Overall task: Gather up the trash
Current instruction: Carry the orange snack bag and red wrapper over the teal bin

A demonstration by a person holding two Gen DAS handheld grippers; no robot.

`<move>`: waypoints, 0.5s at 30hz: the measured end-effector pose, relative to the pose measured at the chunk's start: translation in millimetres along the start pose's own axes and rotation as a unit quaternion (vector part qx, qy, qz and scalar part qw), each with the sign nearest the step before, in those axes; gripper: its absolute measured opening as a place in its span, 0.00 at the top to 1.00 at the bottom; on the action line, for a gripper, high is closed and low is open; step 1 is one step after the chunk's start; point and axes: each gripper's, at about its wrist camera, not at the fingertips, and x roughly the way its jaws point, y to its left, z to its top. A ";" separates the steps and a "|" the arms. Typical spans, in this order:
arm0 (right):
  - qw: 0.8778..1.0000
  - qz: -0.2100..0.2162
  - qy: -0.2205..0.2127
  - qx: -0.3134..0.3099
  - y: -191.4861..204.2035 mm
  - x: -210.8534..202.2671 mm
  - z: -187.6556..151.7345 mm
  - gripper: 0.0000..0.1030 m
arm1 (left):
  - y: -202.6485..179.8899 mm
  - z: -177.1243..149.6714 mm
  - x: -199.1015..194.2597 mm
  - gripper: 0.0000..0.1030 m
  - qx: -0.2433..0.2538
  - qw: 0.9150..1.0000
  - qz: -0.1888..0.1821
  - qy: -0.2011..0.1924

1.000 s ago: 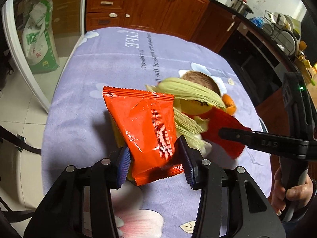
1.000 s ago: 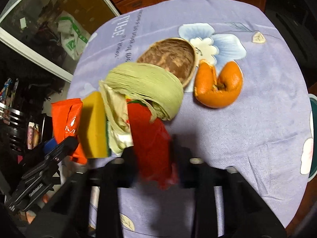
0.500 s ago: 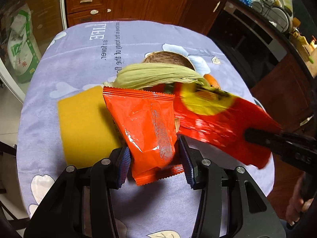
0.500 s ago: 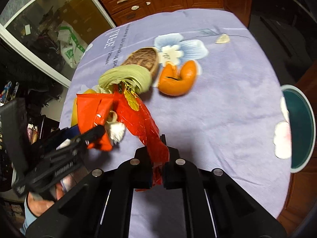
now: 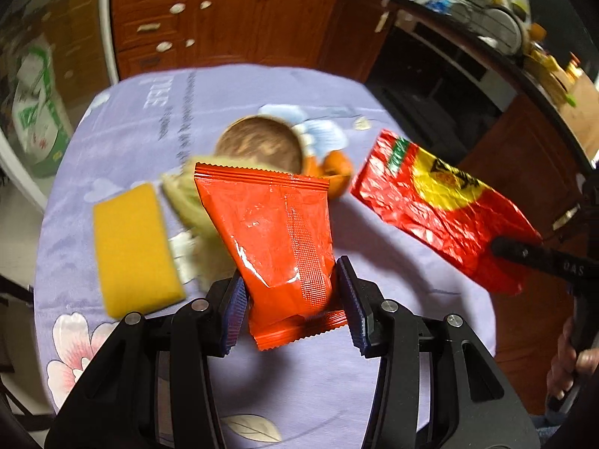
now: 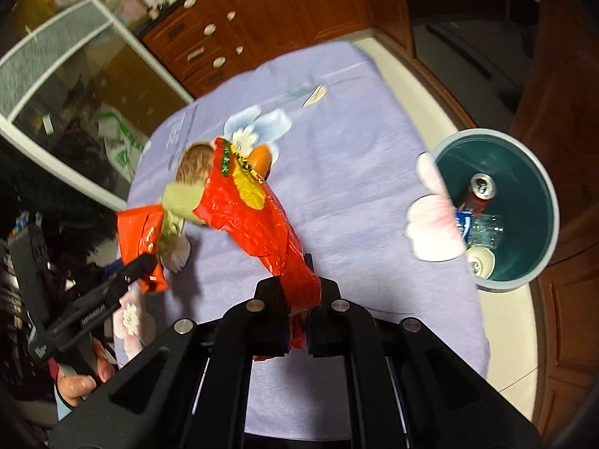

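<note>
My left gripper [image 5: 292, 295] is shut on an orange snack packet [image 5: 273, 239], held above the purple tablecloth [image 5: 374, 374]. My right gripper [image 6: 299, 299] is shut on the end of a crinkled red and yellow wrapper [image 6: 258, 220], also lifted off the cloth; the same wrapper [image 5: 438, 205] shows at the right of the left wrist view. On the table lie a yellow sponge [image 5: 131, 247], a corn husk [image 5: 187, 202], a brown coconut shell [image 5: 258, 146] and orange peel [image 5: 333, 172]. A teal bin [image 6: 546, 202] stands beside the table's right edge.
The bin holds cans [image 6: 481, 187] and a crushed bottle [image 6: 483, 228]. Brown cabinets [image 5: 232, 22] stand beyond the table, a glass door [image 6: 75, 86] to the left. A person's hand [image 6: 82, 378] holds the left gripper's handle.
Both grippers have pulled back and up with their packets. The red wrapper has come free of the pile and swung right. The bin has come into the right wrist view.
</note>
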 end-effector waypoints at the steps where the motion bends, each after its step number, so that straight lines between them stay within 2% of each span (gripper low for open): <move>1: 1.000 0.001 -0.005 0.004 -3.6 -4.5 0.8 0.95 | -9.1 1.3 -3.3 0.54 0.009 1.000 -0.003 -0.004; 8: 0.998 0.008 -0.045 0.042 -39.9 -37.1 -0.3 0.95 | -65.8 15.1 -7.7 0.54 0.067 0.997 -0.025 -0.012; 15: 0.992 -0.004 -0.078 0.101 -101.1 -62.8 2.9 0.95 | -121.4 28.1 6.0 0.54 0.116 0.992 -0.054 0.000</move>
